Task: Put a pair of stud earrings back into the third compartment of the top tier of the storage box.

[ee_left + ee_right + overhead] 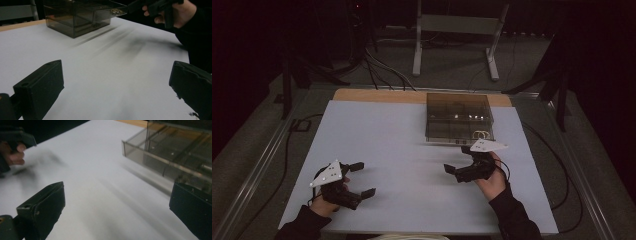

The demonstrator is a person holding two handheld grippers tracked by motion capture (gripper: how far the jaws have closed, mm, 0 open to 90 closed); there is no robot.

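- Table (377, 145) covered by a pale grey-white sheet, with a strip of bare light wood showing along its far edge.
- A smoky, see-through plastic organiser box (458, 118) split into compartments stands on the far right part of the sheet; in the high view a pale ring-shaped item (481, 134) lies in its near right compartment, and small bright specks sit in the middle row, too small to identify.
- The left gripper (362, 179), black with a grey three-cornered plate on top, is held low over the near left part of the sheet, well apart from the box; its jaws are spread wide with nothing between them, as its own view confirms with bare sheet between the two black jaws.
- The right gripper (459, 161), also black with a grey plate, sits just in front of the box's near edge; its jaws are likewise parted and empty, one of them close beside the box wall in its own view.
- No brand, label or readable writing shows on the box, the grippers or the sheet.
- Dark sleeves cover both forearms.
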